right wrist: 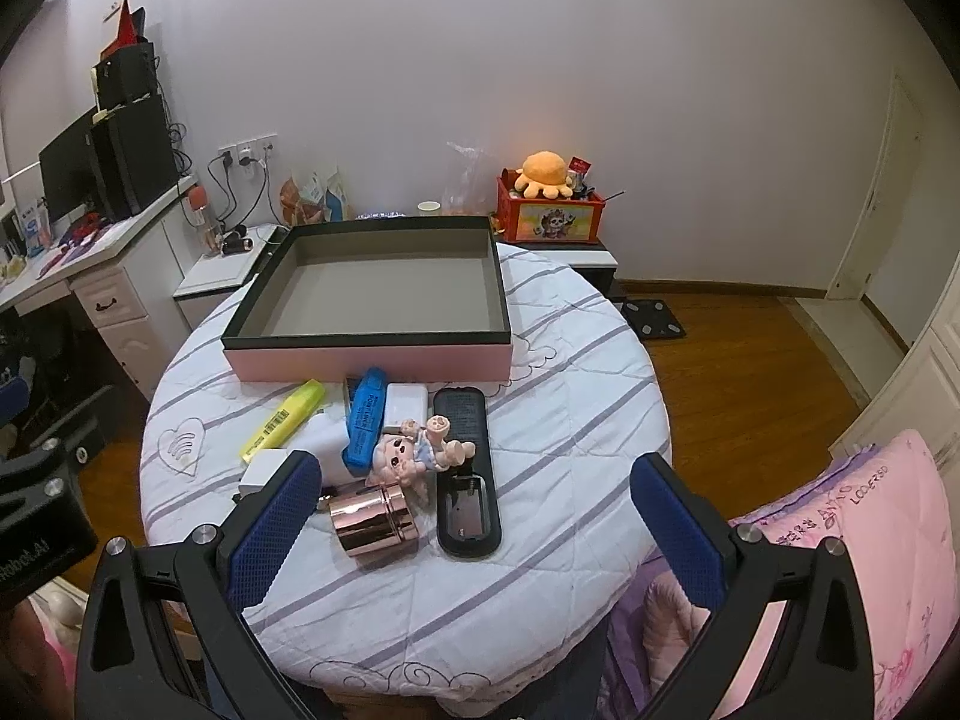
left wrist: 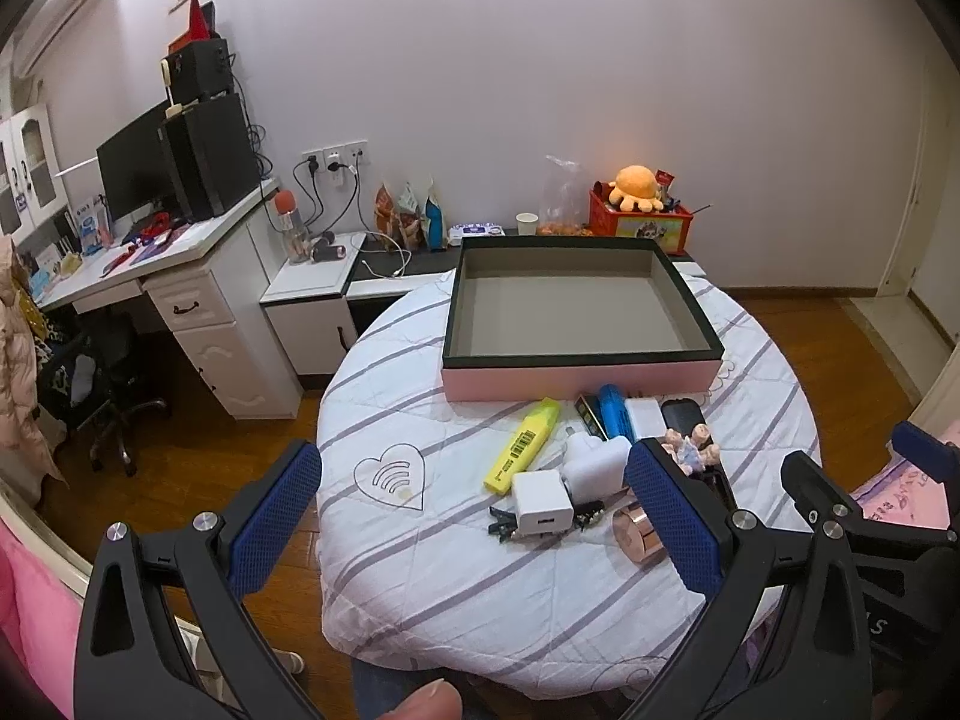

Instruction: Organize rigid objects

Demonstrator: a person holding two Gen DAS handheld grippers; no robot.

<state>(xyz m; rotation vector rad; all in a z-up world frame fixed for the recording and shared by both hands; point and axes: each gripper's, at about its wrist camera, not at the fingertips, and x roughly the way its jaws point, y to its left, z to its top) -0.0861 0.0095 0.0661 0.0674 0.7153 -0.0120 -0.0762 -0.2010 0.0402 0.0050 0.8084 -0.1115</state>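
Note:
An empty pink box with a black rim sits at the far side of the round table. In front of it lies a pile: yellow highlighter, blue marker, white chargers, small doll, rose-gold cylinder, black remote. My left gripper hovers open above the table's near edge, short of the chargers. My right gripper is open too, above the cylinder and remote. Both hold nothing.
A striped white cloth covers the table. A desk with a monitor and a chair stand left. A red box with an orange plush sits behind the table. Pink bedding lies at right. Wooden floor surrounds the table.

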